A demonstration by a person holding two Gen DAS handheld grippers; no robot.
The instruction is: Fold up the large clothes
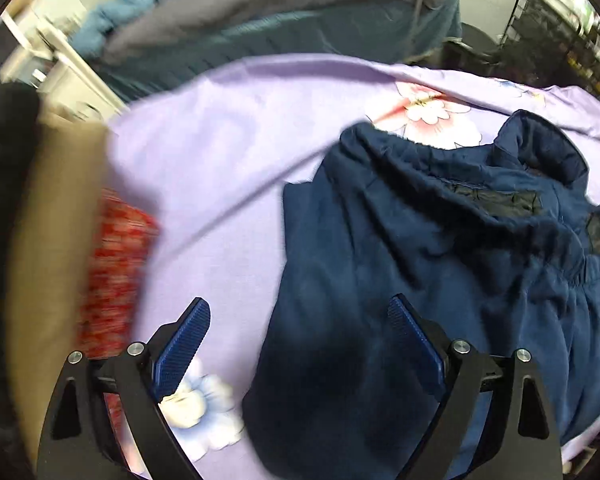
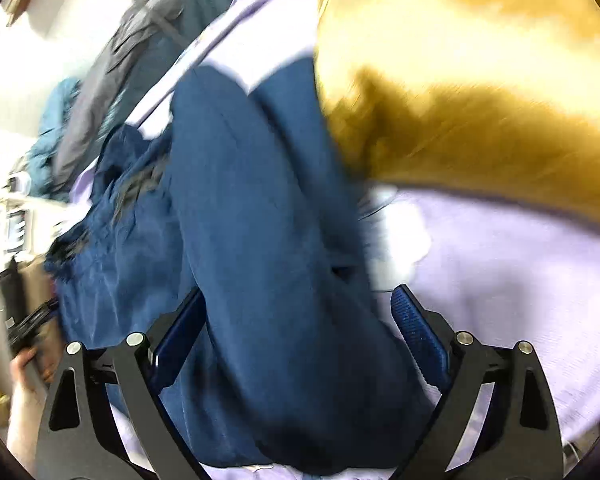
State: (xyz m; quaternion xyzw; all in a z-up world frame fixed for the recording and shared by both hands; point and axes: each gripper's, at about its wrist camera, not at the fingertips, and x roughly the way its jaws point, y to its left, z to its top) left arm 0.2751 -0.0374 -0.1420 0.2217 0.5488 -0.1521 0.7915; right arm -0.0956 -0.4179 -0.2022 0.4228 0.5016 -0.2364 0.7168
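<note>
A navy blue garment (image 1: 420, 260) with a gathered elastic band lies crumpled on a lilac flowered bedsheet (image 1: 220, 152). My left gripper (image 1: 302, 324) hangs open above the garment's left edge. Its right finger (image 1: 414, 336) is over the navy cloth and its left finger (image 1: 188, 336) is over bare sheet. In the right wrist view a long fold of the navy garment (image 2: 260, 220) runs up between the wide-open jaws of my right gripper (image 2: 300, 316). The cloth hides part of its left finger, while its right finger (image 2: 418, 330) stands clear over the sheet (image 2: 500, 260).
A mustard-yellow cloth (image 2: 460, 80) lies at the upper right beside the garment. A red patterned cloth (image 1: 116, 272) and a tan cloth (image 1: 48, 240) sit at the left. Grey (image 1: 260, 4) and teal (image 1: 132, 12) clothes are piled behind. A hand (image 2: 24, 368) shows at the lower left.
</note>
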